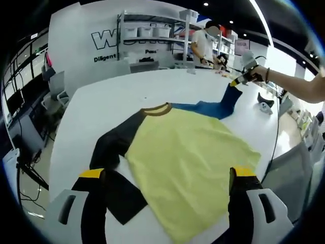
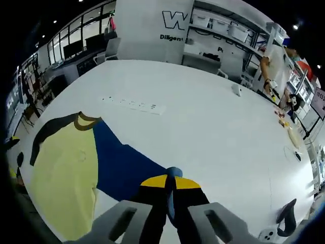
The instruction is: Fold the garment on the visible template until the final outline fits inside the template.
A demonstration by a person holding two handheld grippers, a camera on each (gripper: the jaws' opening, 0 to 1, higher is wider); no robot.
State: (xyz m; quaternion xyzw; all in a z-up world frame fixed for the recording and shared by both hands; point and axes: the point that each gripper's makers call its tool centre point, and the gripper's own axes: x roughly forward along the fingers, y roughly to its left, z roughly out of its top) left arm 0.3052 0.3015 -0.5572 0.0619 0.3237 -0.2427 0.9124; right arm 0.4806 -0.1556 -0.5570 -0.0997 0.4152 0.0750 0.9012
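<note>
A shirt lies flat on the white table [image 1: 101, 101], with a yellow body [image 1: 188, 157], brown collar [image 1: 157, 109], black sleeve [image 1: 114, 145] and blue sleeve [image 1: 216, 107]. My left gripper [image 1: 167, 173] is open and wide. One jaw is over the black sleeve and the other is at the yellow hem's far side. My right gripper [image 1: 242, 77], held in a person's hand, lifts the blue cuff off the table. In the right gripper view its jaws [image 2: 171, 182] are shut on the blue sleeve [image 2: 127, 165], which runs back to the yellow body [image 2: 63, 173].
A white power strip [image 2: 133, 105] lies on the table beyond the shirt. A small black and white object [image 1: 264, 104] sits near the right edge. Chairs and desks [image 1: 30, 117] stand left of the table. A person [image 1: 205, 43] stands by shelves at the back.
</note>
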